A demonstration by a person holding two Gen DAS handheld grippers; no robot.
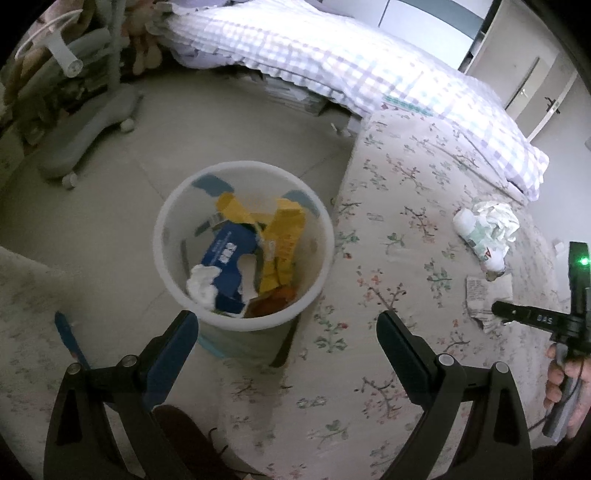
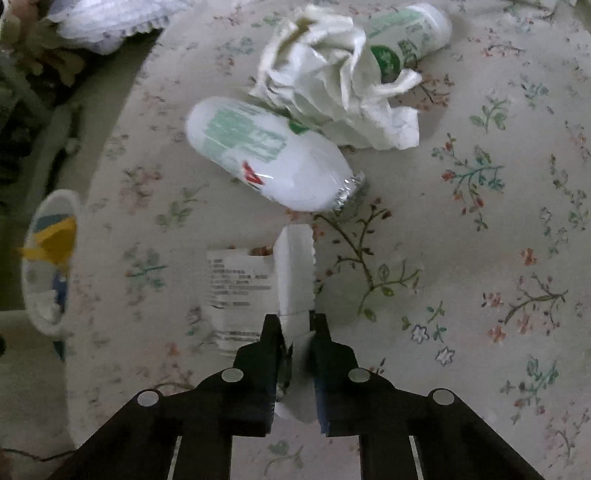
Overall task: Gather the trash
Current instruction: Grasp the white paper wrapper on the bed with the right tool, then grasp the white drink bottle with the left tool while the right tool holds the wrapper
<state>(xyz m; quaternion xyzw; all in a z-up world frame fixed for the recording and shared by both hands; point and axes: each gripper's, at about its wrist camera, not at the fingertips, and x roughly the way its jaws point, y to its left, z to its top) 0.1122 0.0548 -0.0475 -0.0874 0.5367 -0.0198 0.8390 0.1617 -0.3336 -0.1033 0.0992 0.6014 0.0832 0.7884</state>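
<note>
My left gripper (image 1: 286,325) hangs open and empty just in front of a white bin (image 1: 325,225) that holds yellow and blue packaging and white tissue. My right gripper (image 2: 295,325) is shut on a white paper wrapper (image 2: 295,266) with printed text, lying on the floral bed sheet (image 2: 461,258). Beyond it lie a white bottle with green print (image 2: 266,151), crumpled white paper (image 2: 332,85) and a second white bottle (image 2: 410,33). In the left wrist view the right gripper (image 1: 498,308) sits at the wrapper (image 1: 480,295), near the bottle (image 1: 476,232) and crumpled paper (image 1: 498,218).
The bin stands on the floor against the bed's edge (image 1: 343,206), also seen in the right wrist view as the bin (image 2: 70,199) at far left. A checked quilt (image 1: 332,62) covers the back of the bed. A grey wheeled chair base (image 1: 85,136) stands on the floor behind the bin.
</note>
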